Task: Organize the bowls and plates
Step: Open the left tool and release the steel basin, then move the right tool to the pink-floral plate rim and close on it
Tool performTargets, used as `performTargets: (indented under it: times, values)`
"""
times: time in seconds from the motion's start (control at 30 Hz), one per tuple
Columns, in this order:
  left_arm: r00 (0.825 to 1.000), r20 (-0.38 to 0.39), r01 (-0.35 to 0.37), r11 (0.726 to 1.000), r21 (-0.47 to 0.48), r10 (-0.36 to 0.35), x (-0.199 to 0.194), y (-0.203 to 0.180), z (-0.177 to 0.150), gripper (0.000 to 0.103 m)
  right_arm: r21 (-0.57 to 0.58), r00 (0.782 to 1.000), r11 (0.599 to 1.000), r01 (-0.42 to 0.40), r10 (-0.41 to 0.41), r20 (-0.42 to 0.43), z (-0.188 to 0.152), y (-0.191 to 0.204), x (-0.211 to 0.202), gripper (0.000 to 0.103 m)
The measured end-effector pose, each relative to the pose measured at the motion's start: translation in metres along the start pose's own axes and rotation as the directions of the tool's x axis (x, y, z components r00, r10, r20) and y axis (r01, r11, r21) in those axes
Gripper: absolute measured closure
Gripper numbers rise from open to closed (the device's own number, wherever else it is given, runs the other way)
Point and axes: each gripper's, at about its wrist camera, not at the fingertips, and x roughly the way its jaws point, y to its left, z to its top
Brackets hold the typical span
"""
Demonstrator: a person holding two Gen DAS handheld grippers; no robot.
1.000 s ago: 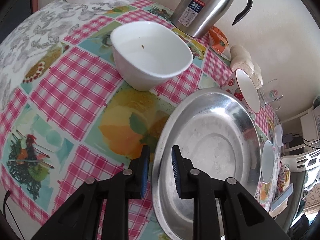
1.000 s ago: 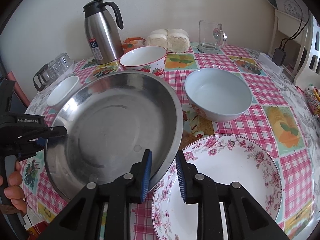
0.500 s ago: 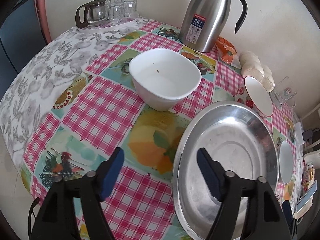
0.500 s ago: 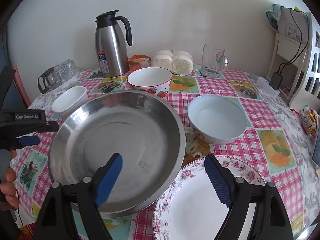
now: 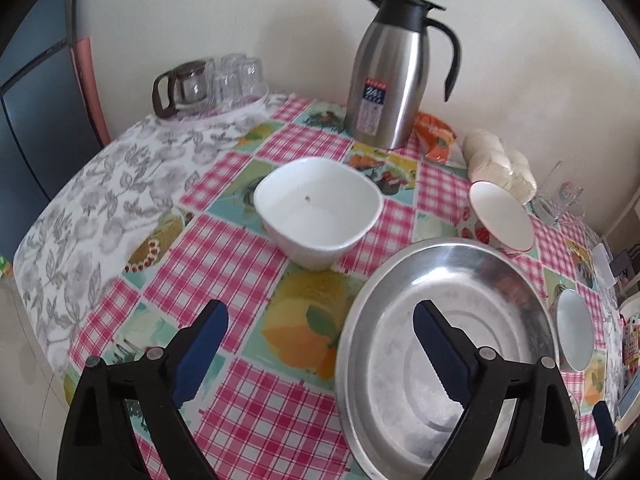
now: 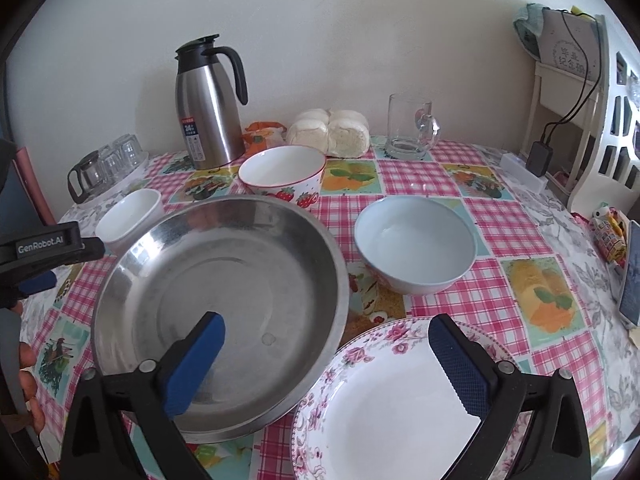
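A large steel plate (image 6: 224,300) rests on the checked tablecloth, its right edge over the rim of a floral plate (image 6: 392,408); it also shows in the left wrist view (image 5: 448,328). My left gripper (image 5: 320,344) is open above the steel plate's left rim. My right gripper (image 6: 326,352) is open above where the two plates overlap. A square white bowl (image 5: 318,210) sits beyond the left gripper. A strawberry bowl (image 6: 282,174) and a pale blue bowl (image 6: 416,244) stand behind the plates.
A steel thermos jug (image 6: 208,104), steamed buns (image 6: 328,132) and a glass mug (image 6: 412,128) stand at the back near the wall. A tray of glasses (image 5: 208,84) is at the back left. A phone (image 6: 632,276) lies at the right table edge.
Both grippers let go of the steel plate's rim, opened wide and pulled back and up. The steel plate now rests on the table and the floral plate's edge.
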Motion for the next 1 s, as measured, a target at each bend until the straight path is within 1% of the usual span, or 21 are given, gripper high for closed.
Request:
performTargets:
  times: [0.13,0.2,0.23,0.33,0.4,0.47,0.57,0.63,0.7,0.73,0.77,0.83,0.9,1.0]
  values:
    - [0.998,0.021,0.058,0.998,0.030,-0.058,-0.012,-0.013,-0.001,0.008,0.037,0.999,0.999,0.027,-0.027,0.022,0.004,-0.011,-0.007,0.000]
    - [0.995,0.028,0.091,0.994,0.053,-0.092,-0.017,-0.022,-0.003,0.002,0.058,0.999,0.997,0.050,-0.051,0.012,0.004,-0.017,-0.009,0.000]
    - [0.993,0.033,0.112,0.991,0.069,-0.114,-0.021,-0.027,-0.005,0.002,0.068,0.998,0.995,0.066,-0.066,-0.001,0.004,-0.022,-0.009,0.000]
    - [0.987,0.041,0.152,0.982,0.112,-0.158,-0.031,-0.043,-0.009,0.001,0.115,0.997,0.990,0.077,-0.075,-0.019,0.005,-0.038,-0.011,0.000]
    - [0.979,0.043,0.191,0.972,0.136,-0.198,-0.038,-0.052,-0.013,0.001,0.133,0.993,0.984,0.117,-0.116,-0.013,0.006,-0.049,-0.015,0.000]
    - [0.966,0.034,0.250,0.956,0.153,-0.258,-0.046,-0.062,-0.016,0.001,0.163,0.987,0.974,0.160,-0.162,0.003,0.007,-0.062,-0.020,0.000]
    - [0.951,0.002,0.306,0.938,0.161,-0.310,-0.053,-0.075,-0.023,0.001,0.233,0.976,0.950,0.208,-0.217,0.011,0.006,-0.084,-0.029,0.000]
    - [0.932,-0.043,0.362,0.918,0.159,-0.360,-0.055,-0.084,-0.029,0.001,0.266,0.968,0.933,0.244,-0.252,-0.002,0.005,-0.097,-0.032,0.000]
    - [0.913,-0.083,0.409,0.900,0.150,-0.401,-0.056,-0.092,-0.035,0.001,0.296,0.961,0.915,0.274,-0.273,-0.043,0.002,-0.109,-0.031,0.000]
    - [0.901,-0.100,0.434,0.888,0.154,-0.422,-0.058,-0.096,-0.038,0.001,0.310,0.961,0.910,0.276,-0.270,-0.066,0.000,-0.114,-0.030,0.000]
    - [0.895,-0.116,0.446,0.880,0.163,-0.432,-0.060,-0.101,-0.042,0.001,0.329,0.962,0.904,0.274,-0.258,-0.092,-0.002,-0.120,-0.027,0.000]
    - [0.886,-0.146,0.461,0.868,0.182,-0.440,-0.066,-0.111,-0.051,0.001,0.367,0.963,0.891,0.266,-0.231,-0.137,-0.008,-0.130,-0.023,0.000]
    - [0.875,-0.180,0.478,0.860,0.180,-0.449,-0.069,-0.119,-0.059,0.001,0.395,0.963,0.882,0.259,-0.207,-0.170,-0.012,-0.136,-0.021,0.000]
    - [0.842,-0.237,0.525,0.838,0.153,-0.484,-0.072,-0.127,-0.073,0.001,0.427,0.961,0.867,0.256,-0.181,-0.209,-0.018,-0.143,-0.018,0.000]
